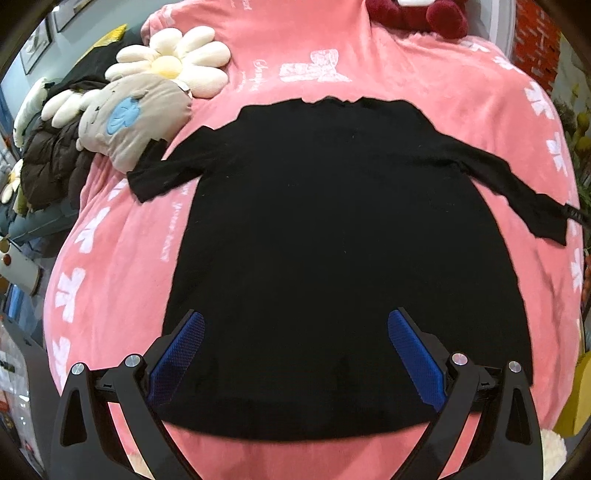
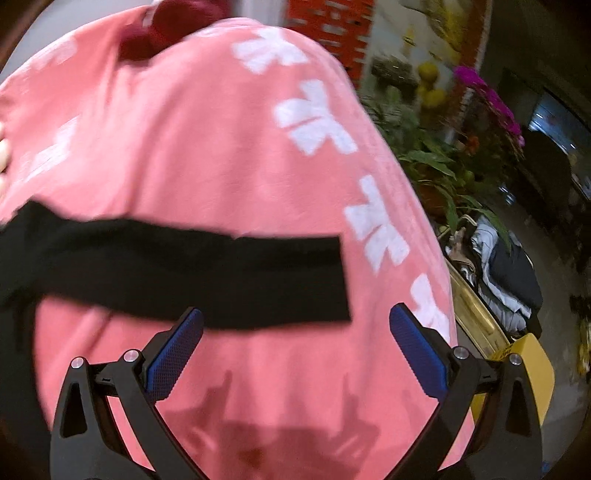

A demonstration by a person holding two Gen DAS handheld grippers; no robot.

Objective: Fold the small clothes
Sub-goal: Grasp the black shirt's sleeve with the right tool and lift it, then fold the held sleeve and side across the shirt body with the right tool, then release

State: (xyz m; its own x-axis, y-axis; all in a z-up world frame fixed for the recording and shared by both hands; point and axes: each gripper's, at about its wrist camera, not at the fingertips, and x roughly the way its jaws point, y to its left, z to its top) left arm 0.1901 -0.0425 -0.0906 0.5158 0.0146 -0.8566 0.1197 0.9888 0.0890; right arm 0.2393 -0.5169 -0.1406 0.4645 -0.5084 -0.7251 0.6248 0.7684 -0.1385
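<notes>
A plain black top (image 1: 332,240) lies on a pink blanket (image 1: 424,85) printed with white bows and white script. At the blanket's far left edge sit a cream flower cushion (image 1: 173,62) with a yellow centre and a grey plush (image 1: 136,118) bearing a light-blue patch. At the far edge is a dark red plush (image 1: 417,16). Both hand-held grippers are black with blue textured pads (image 1: 415,354).

White script lettering printed on the pink blanket (image 1: 424,85); too small and distorted to read.
</notes>
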